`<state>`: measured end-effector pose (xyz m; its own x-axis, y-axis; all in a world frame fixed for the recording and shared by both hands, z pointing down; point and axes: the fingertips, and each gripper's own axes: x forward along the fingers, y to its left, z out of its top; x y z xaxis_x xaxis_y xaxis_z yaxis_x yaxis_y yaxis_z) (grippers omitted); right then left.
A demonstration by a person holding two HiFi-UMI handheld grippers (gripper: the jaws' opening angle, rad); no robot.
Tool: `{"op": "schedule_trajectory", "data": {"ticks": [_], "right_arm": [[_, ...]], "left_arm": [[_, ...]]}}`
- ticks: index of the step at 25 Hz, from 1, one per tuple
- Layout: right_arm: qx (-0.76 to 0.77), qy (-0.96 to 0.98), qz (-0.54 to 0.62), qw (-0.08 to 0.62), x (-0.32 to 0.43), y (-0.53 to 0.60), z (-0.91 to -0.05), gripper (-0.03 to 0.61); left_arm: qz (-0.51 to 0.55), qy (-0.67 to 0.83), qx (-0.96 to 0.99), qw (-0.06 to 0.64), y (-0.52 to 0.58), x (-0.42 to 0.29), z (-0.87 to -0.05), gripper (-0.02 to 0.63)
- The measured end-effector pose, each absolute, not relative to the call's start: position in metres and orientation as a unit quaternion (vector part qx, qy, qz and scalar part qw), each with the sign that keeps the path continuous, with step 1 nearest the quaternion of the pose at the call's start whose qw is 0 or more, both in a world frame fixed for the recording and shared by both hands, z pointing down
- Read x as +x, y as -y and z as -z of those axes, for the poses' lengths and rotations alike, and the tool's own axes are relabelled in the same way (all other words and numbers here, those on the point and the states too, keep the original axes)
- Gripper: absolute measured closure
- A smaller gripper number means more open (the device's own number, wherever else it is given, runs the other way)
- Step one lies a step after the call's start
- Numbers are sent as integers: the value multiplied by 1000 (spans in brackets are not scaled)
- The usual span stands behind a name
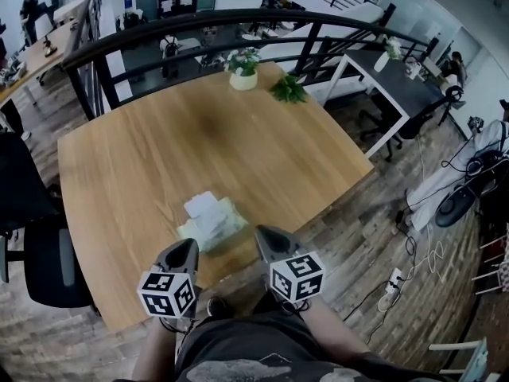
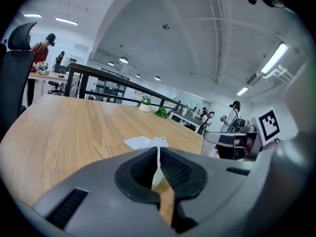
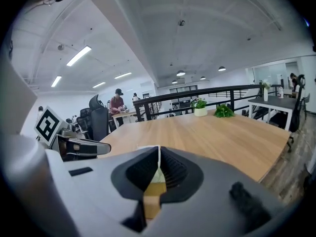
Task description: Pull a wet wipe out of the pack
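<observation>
- The wet wipe pack [image 1: 213, 228] lies flat on the counter [image 1: 143, 157], near its front edge. It sits just ahead of my two hand-held grippers, in the gap between their tips.
- The pack is pale and soft-looking. A white wipe [image 1: 202, 204] stands crumpled out of its top, on the side away from me.
- My left hand-held gripper [image 1: 191, 244] has its tip just beside the pack's left near corner. Whether it touches the pack I cannot tell.
- In the left gripper view its jaws [image 2: 158, 150] are pressed together, pad against pad. The white wipe [image 2: 144, 142] shows just beyond the tips.
- My right hand-held gripper [image 1: 262, 232] has its tip just to the right of the pack. Its jaws [image 3: 158, 150] are also pressed together.
- I hold both low over the counter's front edge, side by side. They tilt gently downward and point toward the far side.
- Further ahead of the tips, at the counter's far edge, stand a flower pot [image 1: 242, 72] and a leafy plant [image 1: 288, 89].
- A dark railing [image 1: 199, 24] runs behind them.
- To the left of my left hand-held gripper, off the counter, stands an office chair [image 1: 40, 253].
</observation>
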<state>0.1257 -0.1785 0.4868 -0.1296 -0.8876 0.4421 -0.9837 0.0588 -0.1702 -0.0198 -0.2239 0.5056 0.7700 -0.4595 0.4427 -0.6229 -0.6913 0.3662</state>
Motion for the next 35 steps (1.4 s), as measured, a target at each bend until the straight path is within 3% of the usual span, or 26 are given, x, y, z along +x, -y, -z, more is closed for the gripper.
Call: {"op": "schedule_trajectory", "data": {"ticks": [19, 23, 29, 35], "right_arm": [[483, 834, -225, 145, 155, 253, -514, 552], [454, 848, -227, 154, 159, 258, -522, 552], [411, 868, -224, 165, 159, 265, -528, 552], [383, 880, -222, 172, 158, 270, -532, 551]], "left_arm": [[-180, 423, 852, 252, 227, 35, -529, 586], [-193, 445, 842, 238, 231, 47, -534, 486], [-199, 495, 813, 232, 238, 53, -541, 445], [-201, 546, 783, 220, 249, 49, -545, 443]]}}
